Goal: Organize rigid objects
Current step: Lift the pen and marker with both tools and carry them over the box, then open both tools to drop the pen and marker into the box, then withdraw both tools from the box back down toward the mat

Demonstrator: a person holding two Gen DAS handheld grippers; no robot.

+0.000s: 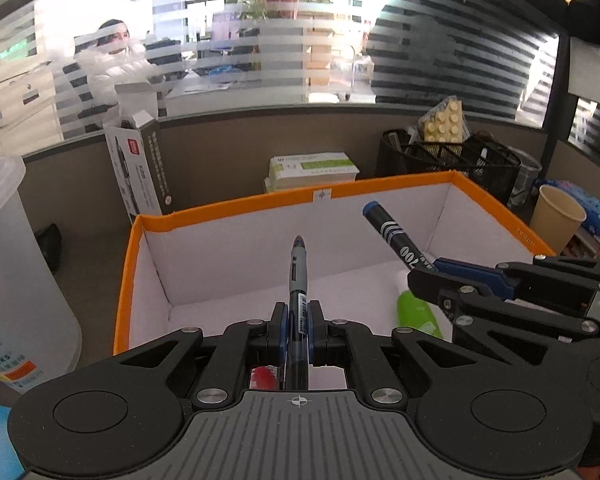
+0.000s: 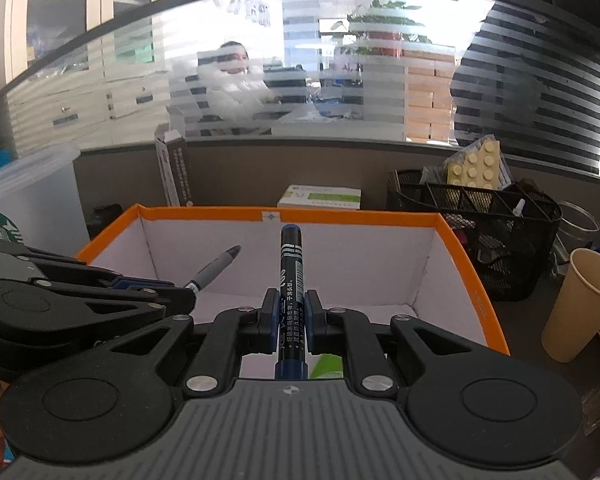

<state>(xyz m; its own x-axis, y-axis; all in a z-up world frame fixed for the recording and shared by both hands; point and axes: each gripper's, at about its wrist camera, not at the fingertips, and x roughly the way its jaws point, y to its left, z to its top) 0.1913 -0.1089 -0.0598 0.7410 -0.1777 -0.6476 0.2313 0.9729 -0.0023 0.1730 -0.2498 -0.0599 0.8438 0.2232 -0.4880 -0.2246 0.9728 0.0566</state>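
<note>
- Landmark: open box (image 1: 228, 206) with orange rim and white interior; all positions below are given against it.
- Left gripper (image 1: 298, 320) is clenched on a slim grey pen (image 1: 299, 268), held above the box's near edge, the pen's tip pointing toward the far wall.
- Right gripper (image 2: 292, 314) is clenched on a thick black marker (image 2: 291, 264) with a blue cap, also above the near edge and pointing at the far wall.
- Both tools are held over the box opening, side by side and apart; neither touches the box floor.
- Green-and-white bottle (image 1: 414, 312) lies on the box floor toward the right wall, partly hidden by the right gripper.
- Small red item (image 1: 262, 378) shows beneath the left gripper; what it is cannot be told.
- Black mesh organiser (image 2: 476, 224) stands just beyond the box's far right corner.
- Paper cup (image 2: 580, 304) stands beside the box's right wall.
- Lidded plastic cup (image 1: 16, 272) stands left of the box.
</note>
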